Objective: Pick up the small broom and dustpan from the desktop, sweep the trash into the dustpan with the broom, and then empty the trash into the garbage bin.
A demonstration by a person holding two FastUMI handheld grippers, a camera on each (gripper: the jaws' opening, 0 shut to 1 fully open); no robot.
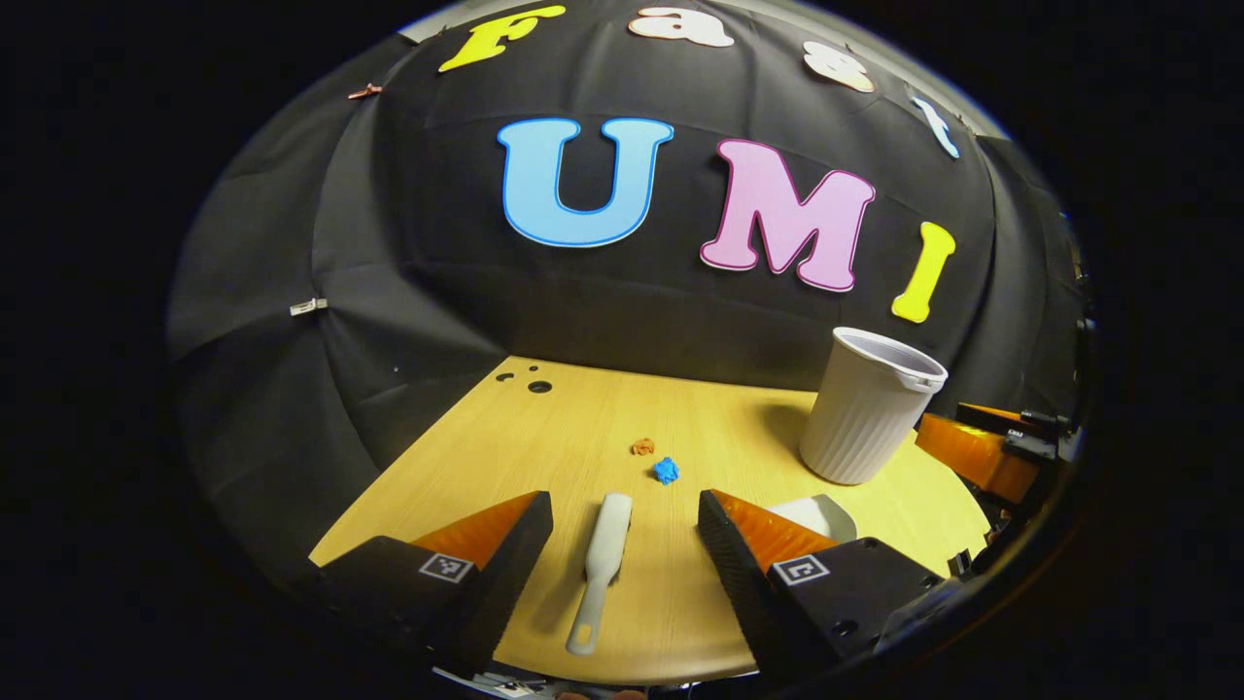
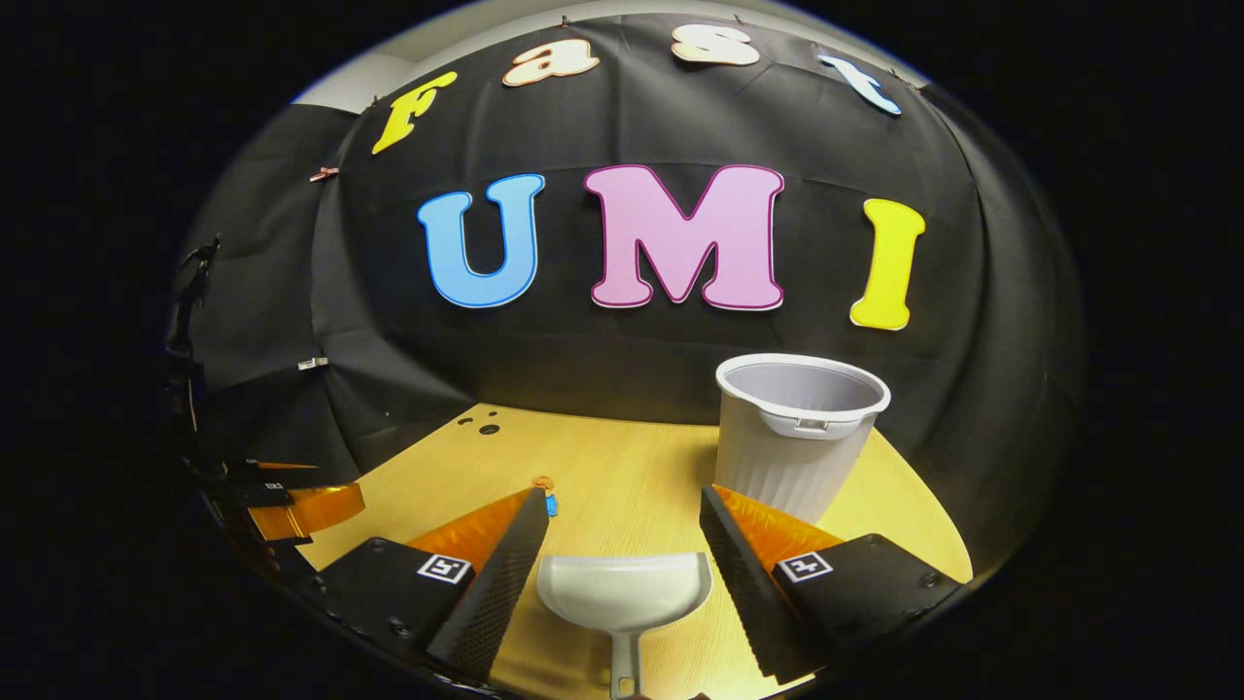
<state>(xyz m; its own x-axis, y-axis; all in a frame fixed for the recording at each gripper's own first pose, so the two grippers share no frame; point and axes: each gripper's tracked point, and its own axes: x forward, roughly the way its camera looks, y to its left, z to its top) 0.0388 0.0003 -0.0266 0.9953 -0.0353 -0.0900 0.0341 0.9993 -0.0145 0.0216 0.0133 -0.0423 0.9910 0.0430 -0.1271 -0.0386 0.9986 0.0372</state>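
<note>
Wood worktop (image 1: 544, 428), black cloth behind. Left gripper view: left gripper (image 1: 625, 544) low, jaws spread either side of the broom (image 1: 603, 569); trash (image 1: 665, 471) ahead, bin (image 1: 868, 420) right. Right gripper view: right gripper (image 2: 622, 569) jaws spread around the dustpan (image 2: 624, 588), bin just beyond.

A light wooden desktop (image 1: 544, 428) carries a pale plastic small broom (image 1: 603, 569) near the front, an orange scrap (image 1: 642, 446) and blue scrap (image 1: 666, 471) farther off, a white ribbed garbage bin (image 2: 799, 433) at right, and a white dustpan (image 2: 625, 588).
</note>
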